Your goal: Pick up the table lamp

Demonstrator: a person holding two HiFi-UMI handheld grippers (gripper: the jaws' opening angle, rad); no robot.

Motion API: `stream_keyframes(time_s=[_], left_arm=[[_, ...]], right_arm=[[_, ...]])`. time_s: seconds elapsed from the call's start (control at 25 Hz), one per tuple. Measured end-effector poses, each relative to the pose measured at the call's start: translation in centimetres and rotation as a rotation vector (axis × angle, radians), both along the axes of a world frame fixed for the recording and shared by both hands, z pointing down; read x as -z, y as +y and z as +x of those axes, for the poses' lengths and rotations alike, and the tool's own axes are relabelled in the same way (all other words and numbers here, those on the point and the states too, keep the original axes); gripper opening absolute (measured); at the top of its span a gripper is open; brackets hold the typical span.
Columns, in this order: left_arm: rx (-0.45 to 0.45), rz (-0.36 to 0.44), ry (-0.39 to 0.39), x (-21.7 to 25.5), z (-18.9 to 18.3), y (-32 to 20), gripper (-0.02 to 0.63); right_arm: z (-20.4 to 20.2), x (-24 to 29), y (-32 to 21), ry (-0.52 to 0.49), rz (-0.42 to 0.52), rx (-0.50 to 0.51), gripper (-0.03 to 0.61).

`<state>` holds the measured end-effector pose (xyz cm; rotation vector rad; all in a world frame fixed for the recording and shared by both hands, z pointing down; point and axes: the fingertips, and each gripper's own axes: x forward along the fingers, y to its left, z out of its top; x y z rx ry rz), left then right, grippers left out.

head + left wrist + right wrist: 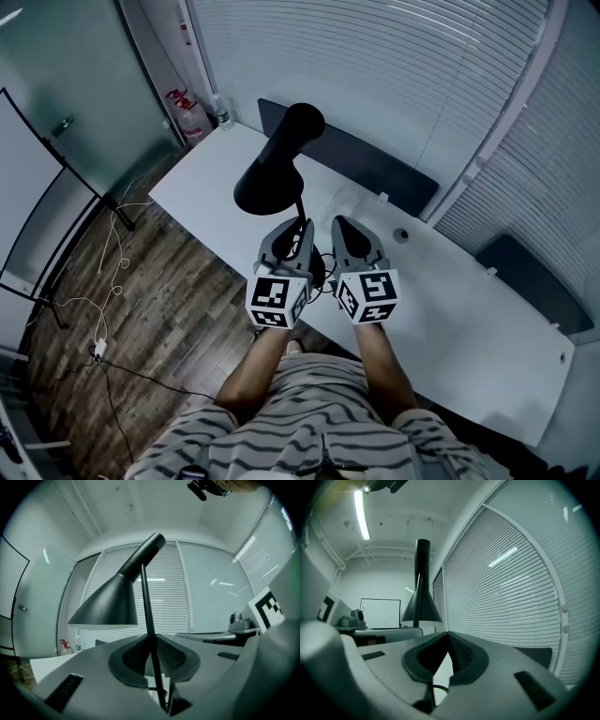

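A long white table (469,319) is running along slatted window blinds (394,75), with wood-look flooring (178,291) lying to its left and a framed whiteboard (23,206) standing on that floor. The black table lamp (272,173) is standing at the table's near edge, its cone shade leaning out to the left over that edge and its thin stem rising straight up. The left gripper (302,225) is clamping that stem: in the left gripper view the stem (150,620) is passing between the two closed jaws. The right gripper (339,223) is sitting just beside it, jaw tips meeting on nothing, the lamp off to its left. Each gripper's cube is showing black-and-white square markers but no words. A large water jug (192,122) and a small bottle (222,114) are standing past the table's far end; red lettering above the jug is showing too small to read.
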<state>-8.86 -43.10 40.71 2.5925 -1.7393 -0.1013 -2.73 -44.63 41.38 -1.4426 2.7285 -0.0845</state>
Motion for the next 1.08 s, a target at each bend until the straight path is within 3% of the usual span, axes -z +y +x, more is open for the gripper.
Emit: stream_keyframes(time_s=[1.08], left_arm=[[-0.031, -0.030, 0.019, -1.1, 0.6, -1.6, 0.048]], right_arm=[[1.6, 0.4, -0.6, 0.015, 0.008, -0.023, 0.011]])
